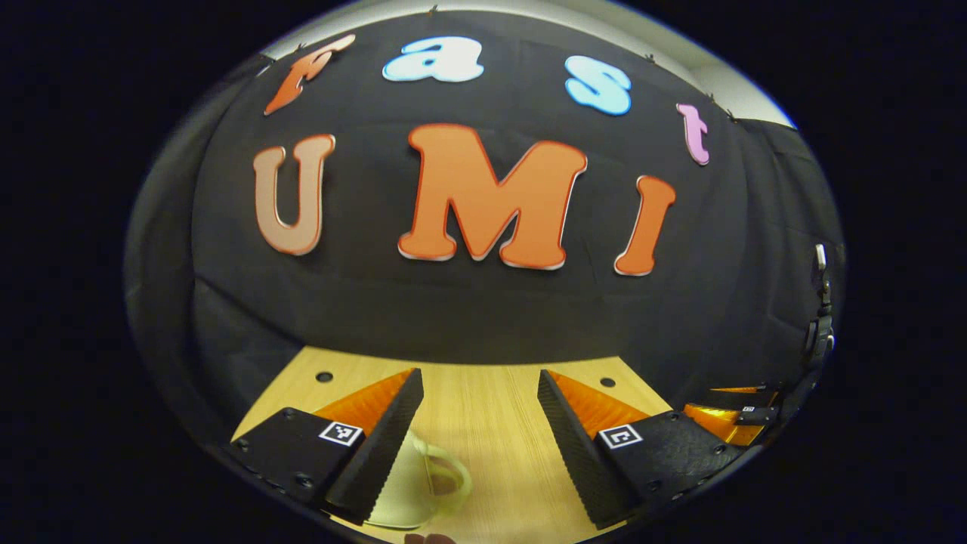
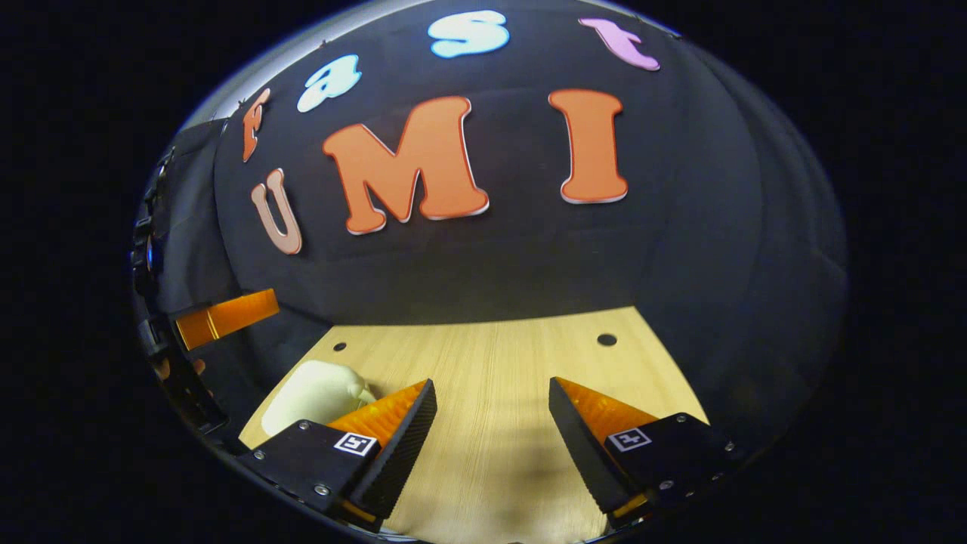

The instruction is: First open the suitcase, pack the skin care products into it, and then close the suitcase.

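Between open tool (image 1: pixel 480 393) fingers: bare table (image 1: pixel 483 431).

Bare wooden table (image 2: pixel 491 393) ahead; cream object (image 2: pixel 313 393), maybe cup, blocks left

From my seat I see the desk (image 1: pixel 483 423) as pale wood with a fine straight grain and a matt, smooth finish. The cream object (image 2: pixel 313 393) near its left edge looks like smooth, softly glossy plastic or ceramic; I cannot tell which. On my left hand-held gripper (image 1: pixel 481 434) the fingers' inner faces are ribbed and matt. The wall (image 2: pixel 529 264) behind is dull, creased cloth.
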